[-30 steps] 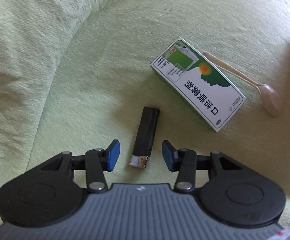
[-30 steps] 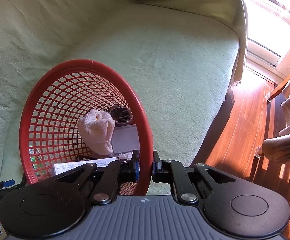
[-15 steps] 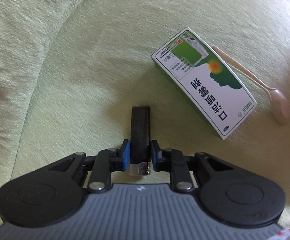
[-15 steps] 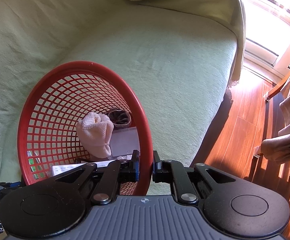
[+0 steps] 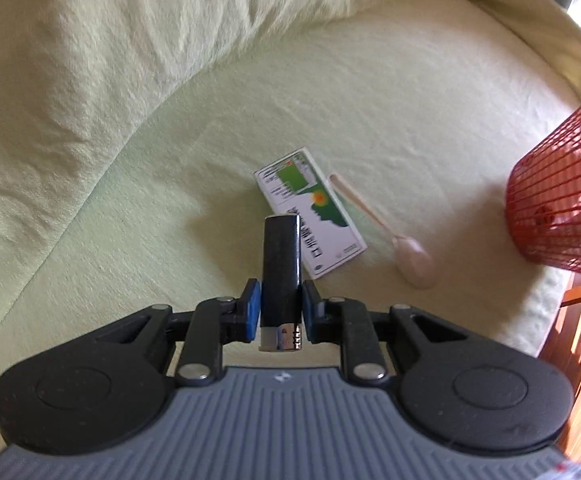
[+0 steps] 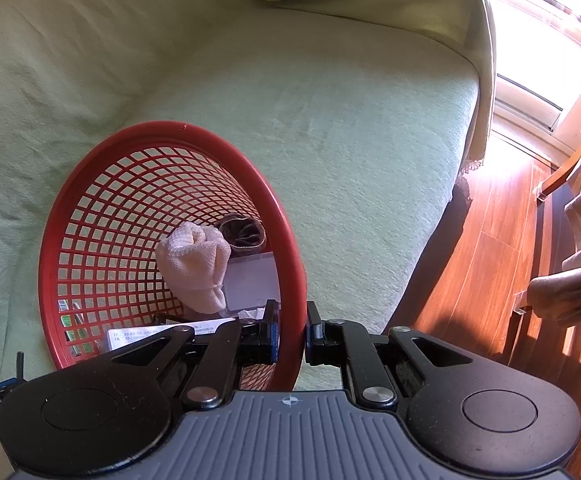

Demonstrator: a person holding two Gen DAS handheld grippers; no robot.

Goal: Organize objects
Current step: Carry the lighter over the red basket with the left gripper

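Jaws nip glossy black lighter [image 5: 281, 264]; right pair pinch red mesh basket [image 6: 290, 280] rim.

Sofa cover [image 5: 130, 120] is matt, nubbly pale-green cloth. The lighter [image 5: 281, 264] looks like glossy black plastic with a shiny metal end. Box [image 5: 310, 208] is smooth printed card, spoon [image 5: 386, 232] matt plastic, basket [image 6: 170, 136] glossy red plastic mesh. Floor [image 6: 490, 248] is polished wood.
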